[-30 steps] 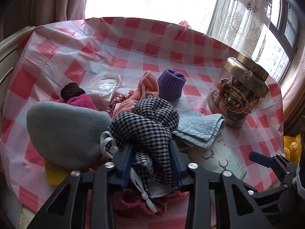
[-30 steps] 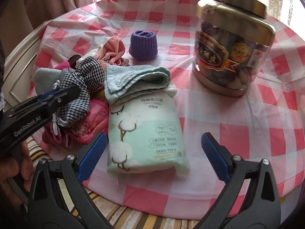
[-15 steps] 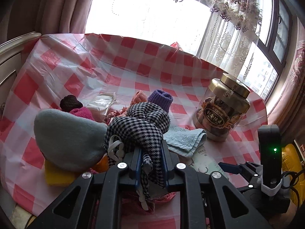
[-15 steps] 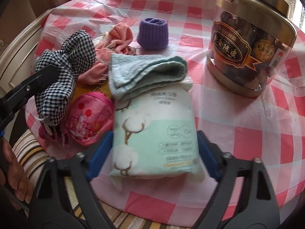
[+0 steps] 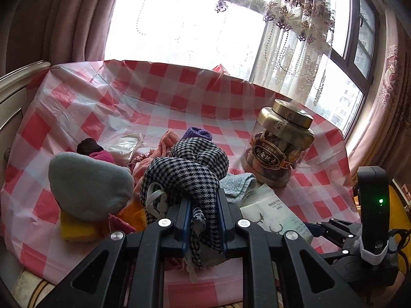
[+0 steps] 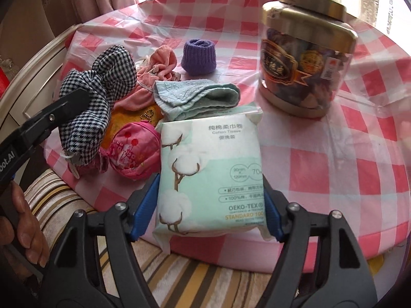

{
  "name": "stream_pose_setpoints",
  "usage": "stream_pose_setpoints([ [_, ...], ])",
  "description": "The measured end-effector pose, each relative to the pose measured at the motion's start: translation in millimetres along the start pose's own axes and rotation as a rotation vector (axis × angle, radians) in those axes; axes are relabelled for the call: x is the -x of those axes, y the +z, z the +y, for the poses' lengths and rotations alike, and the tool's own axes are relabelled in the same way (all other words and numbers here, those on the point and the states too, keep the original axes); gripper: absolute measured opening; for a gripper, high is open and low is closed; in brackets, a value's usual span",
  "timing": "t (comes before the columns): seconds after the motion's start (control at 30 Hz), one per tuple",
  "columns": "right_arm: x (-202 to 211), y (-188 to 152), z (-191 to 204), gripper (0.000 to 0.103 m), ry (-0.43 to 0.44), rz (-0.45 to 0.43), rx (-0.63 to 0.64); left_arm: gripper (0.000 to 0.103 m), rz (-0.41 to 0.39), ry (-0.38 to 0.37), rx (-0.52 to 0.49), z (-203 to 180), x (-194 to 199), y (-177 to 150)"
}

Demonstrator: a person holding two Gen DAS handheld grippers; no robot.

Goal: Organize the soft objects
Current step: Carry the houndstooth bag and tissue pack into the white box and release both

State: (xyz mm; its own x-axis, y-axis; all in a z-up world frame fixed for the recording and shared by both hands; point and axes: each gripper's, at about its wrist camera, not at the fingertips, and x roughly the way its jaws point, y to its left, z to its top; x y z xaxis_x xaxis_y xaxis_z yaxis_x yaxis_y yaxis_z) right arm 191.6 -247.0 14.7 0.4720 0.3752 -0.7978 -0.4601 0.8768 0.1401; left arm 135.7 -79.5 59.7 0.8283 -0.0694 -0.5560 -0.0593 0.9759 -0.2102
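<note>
My left gripper [image 5: 201, 218] is shut on a black-and-white checked cloth [image 5: 190, 169] and holds it lifted above the pile; the cloth also shows in the right wrist view [image 6: 95, 102]. My right gripper [image 6: 209, 200] is closed on the sides of a cotton tissue pack [image 6: 210, 172] at the table's front edge. A folded light-blue towel [image 6: 195, 95] lies on the pack's far end. A pink pouch [image 6: 131, 151], a pink cloth [image 6: 156, 69] and a purple knitted roll [image 6: 199, 56] lie nearby. A grey plush [image 5: 90, 184] sits at the left.
A glass jar with a gold lid [image 6: 305, 59] stands at the right on the red-checked tablecloth [image 6: 346, 159]. A yellow sponge [image 5: 77, 228] lies under the plush. A striped seat [image 6: 64, 197] is below the table edge. A window and curtains are behind.
My left gripper has closed on the checked cloth and lifted it. My right gripper has moved forward and closed onto the tissue pack's sides.
</note>
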Motion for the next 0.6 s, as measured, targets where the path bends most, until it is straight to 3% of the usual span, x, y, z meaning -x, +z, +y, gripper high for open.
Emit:
stream_pose_setpoints([
  [0.33,56,-29,-44,0.075,-0.006,-0.070,-0.127,0.018,0.010,-0.073,-0.056,-37,14,-8],
  [0.6,100,-60,-96,0.075,-0.095,-0.102,-0.213,0.018,0.026,-0.155,-0.113,-79,20,-15],
])
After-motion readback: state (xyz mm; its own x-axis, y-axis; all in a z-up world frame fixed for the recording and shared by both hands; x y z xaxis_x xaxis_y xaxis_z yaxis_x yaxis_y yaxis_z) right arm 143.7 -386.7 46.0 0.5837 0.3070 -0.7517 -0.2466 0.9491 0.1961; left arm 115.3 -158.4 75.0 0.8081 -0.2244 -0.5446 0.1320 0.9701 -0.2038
